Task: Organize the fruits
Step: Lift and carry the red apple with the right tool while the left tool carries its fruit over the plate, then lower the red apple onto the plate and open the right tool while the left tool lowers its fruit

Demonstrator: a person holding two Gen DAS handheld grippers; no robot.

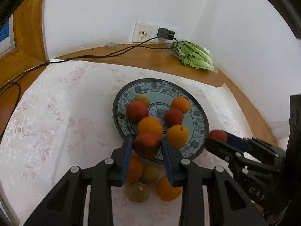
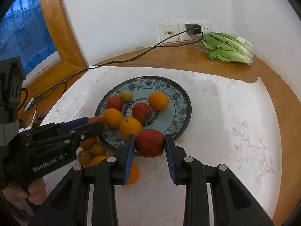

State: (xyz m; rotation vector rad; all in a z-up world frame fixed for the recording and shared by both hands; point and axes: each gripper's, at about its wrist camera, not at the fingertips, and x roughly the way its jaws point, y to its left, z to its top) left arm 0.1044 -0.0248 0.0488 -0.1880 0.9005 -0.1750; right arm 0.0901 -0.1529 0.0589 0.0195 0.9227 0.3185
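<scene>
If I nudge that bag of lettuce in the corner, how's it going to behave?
The bagged lettuce lies flat on the wooden ledge, so it would probably slide rather than roll. The leafy bulk suggests it is light and floppy if lifted by one end. The clear wrap looks glossy, possibly slippery to grip.

I am working in a home: a wooden worktop [image 2: 225, 71] under a floral cloth [image 2: 235, 131], a patterned plate [image 2: 178, 101] of fruit, bagged lettuce [image 2: 227, 49] beyond the plate by wall sockets [image 2: 175, 32], and a wood-framed window [image 2: 22, 30] to the plate's left.
</scene>
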